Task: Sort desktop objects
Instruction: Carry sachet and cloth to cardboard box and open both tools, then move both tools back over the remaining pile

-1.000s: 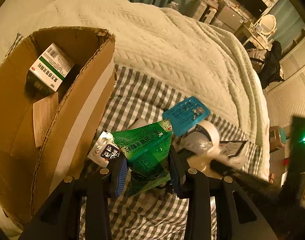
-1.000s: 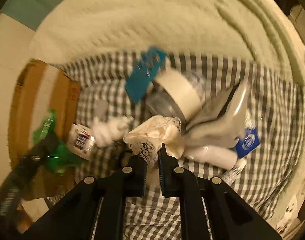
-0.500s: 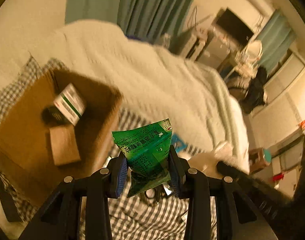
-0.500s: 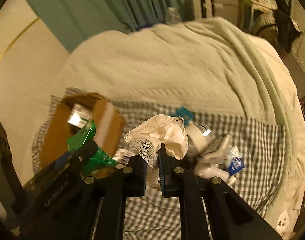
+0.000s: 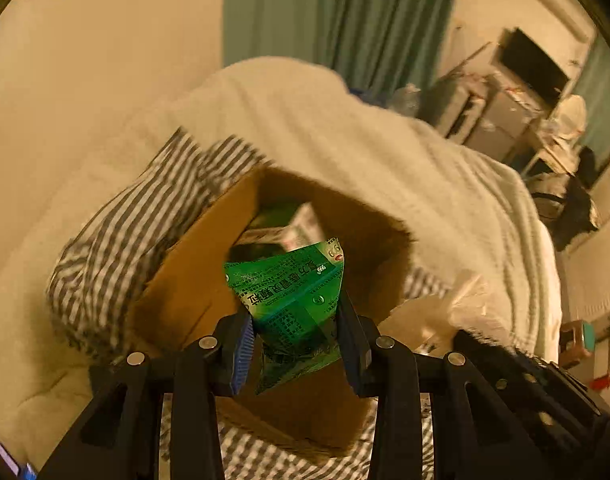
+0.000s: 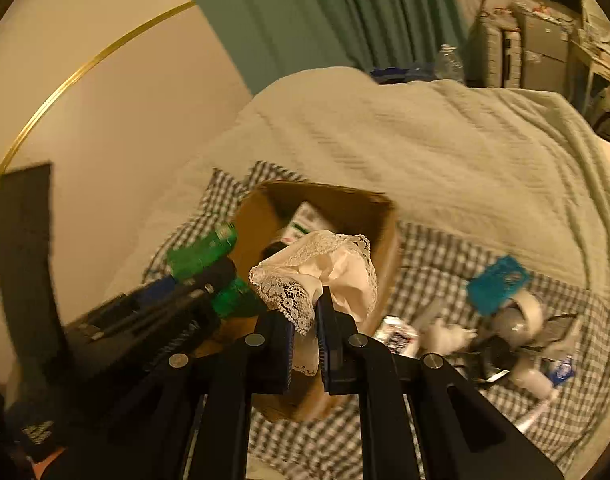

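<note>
My left tongs (image 5: 293, 336) pinch a crumpled green medicine box (image 5: 293, 300), my right (image 6: 305, 344) clamp lace-trimmed cream cloth (image 6: 325, 268), both poised above the open brown cardboard box (image 6: 385, 240) for dropping.

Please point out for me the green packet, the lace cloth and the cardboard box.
Green packet (image 5: 293, 300): left wrist view, printed front face.
Lace cloth (image 6: 325, 264): right wrist view, bunched middle.
Cardboard box (image 5: 185, 280): left wrist view, inner left wall.
</note>
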`<action>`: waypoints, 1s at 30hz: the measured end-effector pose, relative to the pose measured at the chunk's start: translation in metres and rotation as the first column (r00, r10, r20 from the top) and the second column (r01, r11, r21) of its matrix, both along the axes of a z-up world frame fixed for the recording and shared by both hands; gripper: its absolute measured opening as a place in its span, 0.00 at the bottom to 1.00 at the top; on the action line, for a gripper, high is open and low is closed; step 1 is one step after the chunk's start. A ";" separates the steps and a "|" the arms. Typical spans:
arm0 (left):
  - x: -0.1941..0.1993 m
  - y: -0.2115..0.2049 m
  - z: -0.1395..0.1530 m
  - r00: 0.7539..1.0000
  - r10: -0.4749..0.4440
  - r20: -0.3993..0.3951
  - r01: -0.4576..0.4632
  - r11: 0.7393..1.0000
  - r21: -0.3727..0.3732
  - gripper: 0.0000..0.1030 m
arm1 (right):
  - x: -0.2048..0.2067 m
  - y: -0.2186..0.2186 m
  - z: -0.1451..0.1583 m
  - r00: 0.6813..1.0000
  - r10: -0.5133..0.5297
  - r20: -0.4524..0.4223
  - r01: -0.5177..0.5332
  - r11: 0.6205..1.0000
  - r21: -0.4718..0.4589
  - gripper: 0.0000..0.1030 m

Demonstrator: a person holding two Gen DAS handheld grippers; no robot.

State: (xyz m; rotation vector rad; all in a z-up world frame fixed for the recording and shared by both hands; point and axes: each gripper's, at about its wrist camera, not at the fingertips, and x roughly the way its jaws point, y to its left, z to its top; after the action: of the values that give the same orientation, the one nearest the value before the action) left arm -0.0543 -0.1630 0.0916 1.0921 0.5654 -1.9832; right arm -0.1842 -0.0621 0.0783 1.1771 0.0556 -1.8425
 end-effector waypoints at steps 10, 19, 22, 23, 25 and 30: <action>-0.002 -0.003 0.007 0.998 0.060 0.016 -0.060 0.998 -0.011 0.79 | -0.016 0.015 0.002 0.999 -0.040 -0.015 0.040 0.999 0.007 0.34; -0.041 0.066 -0.005 0.993 -0.118 0.010 0.118 0.993 0.005 0.79 | -0.058 0.103 -0.003 0.972 -0.234 -0.010 0.234 0.968 0.087 0.36; -0.052 0.095 -0.013 0.983 -0.180 0.025 0.180 0.984 0.007 0.79 | -0.070 0.141 -0.005 0.955 -0.298 -0.002 0.296 0.950 0.102 0.36; -0.055 0.105 -0.017 0.981 -0.191 0.027 0.190 0.982 0.012 0.79 | -0.072 0.148 -0.006 0.951 -0.309 -0.002 0.308 0.945 0.107 0.38; -0.062 0.122 -0.027 0.975 -0.218 0.039 0.218 0.976 0.025 0.79 | -0.076 0.167 -0.010 0.939 -0.343 -0.015 0.341 0.931 0.130 0.45; -0.079 0.155 -0.053 0.958 -0.277 0.077 0.275 0.961 0.043 0.79 | -0.082 0.205 -0.023 0.926 -0.377 -0.002 0.372 0.913 0.170 0.45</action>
State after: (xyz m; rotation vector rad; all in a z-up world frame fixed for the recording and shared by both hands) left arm -0.1334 -0.0079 0.0388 1.3264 0.4190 -2.1599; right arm -0.2662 0.1429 0.0554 1.4093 -0.0370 -2.1881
